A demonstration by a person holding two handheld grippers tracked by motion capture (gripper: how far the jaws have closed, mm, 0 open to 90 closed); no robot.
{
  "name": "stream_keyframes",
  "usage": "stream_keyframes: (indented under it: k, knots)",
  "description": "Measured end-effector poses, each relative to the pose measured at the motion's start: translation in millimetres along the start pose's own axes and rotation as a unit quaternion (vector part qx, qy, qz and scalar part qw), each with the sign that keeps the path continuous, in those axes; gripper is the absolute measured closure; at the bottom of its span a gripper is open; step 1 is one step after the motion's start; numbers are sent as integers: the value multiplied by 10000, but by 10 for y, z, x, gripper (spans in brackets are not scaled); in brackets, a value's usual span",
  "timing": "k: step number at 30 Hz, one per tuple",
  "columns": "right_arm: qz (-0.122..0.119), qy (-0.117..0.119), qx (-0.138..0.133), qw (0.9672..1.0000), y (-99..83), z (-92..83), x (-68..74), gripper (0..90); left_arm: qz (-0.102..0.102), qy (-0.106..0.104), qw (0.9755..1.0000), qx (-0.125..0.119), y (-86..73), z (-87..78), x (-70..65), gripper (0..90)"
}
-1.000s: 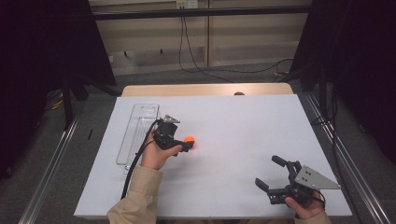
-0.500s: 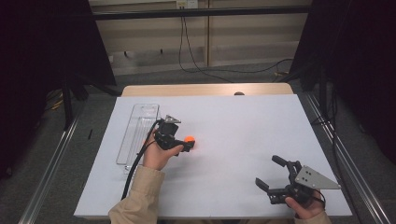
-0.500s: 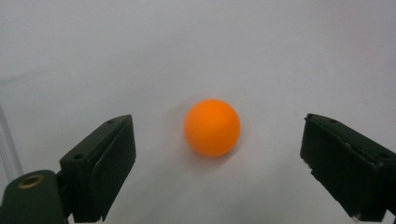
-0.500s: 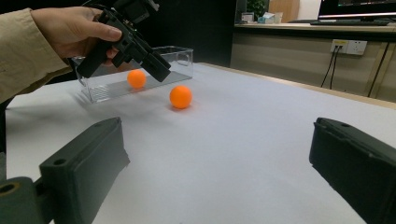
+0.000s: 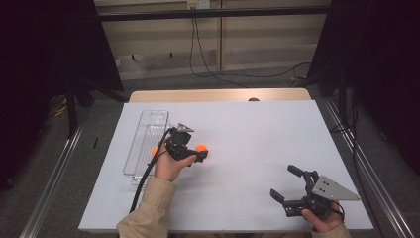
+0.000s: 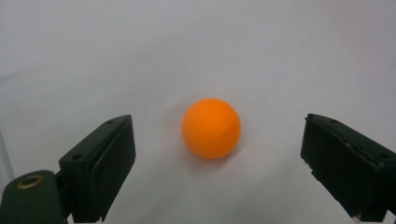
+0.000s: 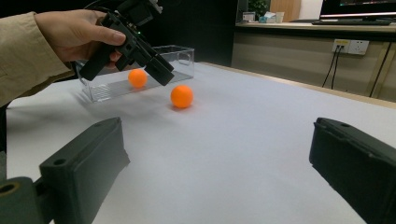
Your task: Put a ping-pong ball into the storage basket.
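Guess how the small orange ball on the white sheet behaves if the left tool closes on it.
The small smooth orange ball is round and sits free on the flat white sheet, so it will likely roll if nudged. It looks like a light, hollow ball, probably easy to lift. An off-centre squeeze by the open left tool may squirt it out.

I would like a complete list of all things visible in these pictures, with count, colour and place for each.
Small round ball on the table: one, orange, on the white sheet between the open left jaws, untouched.
Small round ball in the tray: one, orange, inside the clear tray.
Long clear plastic tray: one, transparent, on the table's left part.
Table with white cover: one, white with a wooden far edge.
Cables on the floor: black, beyond the table.
Left gripper: one, black, jaws open, above the ball.
Right gripper: one, black with a grey plate, jaws open, at the table's near right.
Sleeve: beige, on the left arm.
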State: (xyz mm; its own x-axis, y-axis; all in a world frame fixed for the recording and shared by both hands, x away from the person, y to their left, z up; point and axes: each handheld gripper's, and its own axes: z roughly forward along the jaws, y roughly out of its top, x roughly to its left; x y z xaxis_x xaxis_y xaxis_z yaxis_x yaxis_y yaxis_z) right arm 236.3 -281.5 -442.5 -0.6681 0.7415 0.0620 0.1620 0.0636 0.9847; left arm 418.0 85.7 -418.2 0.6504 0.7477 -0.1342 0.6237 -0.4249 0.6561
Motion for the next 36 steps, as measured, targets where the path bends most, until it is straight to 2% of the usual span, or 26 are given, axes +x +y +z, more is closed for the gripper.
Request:
stream_keyframes:
  k: [3, 4, 8, 16, 17, 36]
  knots:
    - [0, -2, -4, 10000, 0, 0, -1, 29, -25, 36, 10000, -8, -2, 10, 6, 104]
    - [0, 0, -2, 10000, 0, 0, -1, 29, -98, 51, 9999, -52, -3, 20, 1, 105]
    - [-6, -1, 3, 10000, 0, 3, -2, 29, -43, 135, 9999, -16, -7, 33, 22, 116]
    - [-1, 0, 13, 10000, -2, 7, 0, 28, -31, 139, 9999, -38, -10, 73, 11, 123]
    - [0, 0, 15, 10000, -2, 7, 0, 29, 26, 150, 9999, -14, -8, 72, 17, 124]
    - [-13, 10, 25, 10000, -2, 11, 1, 29, -1, 186, 9998, -12, -19, 164, 10, 152]
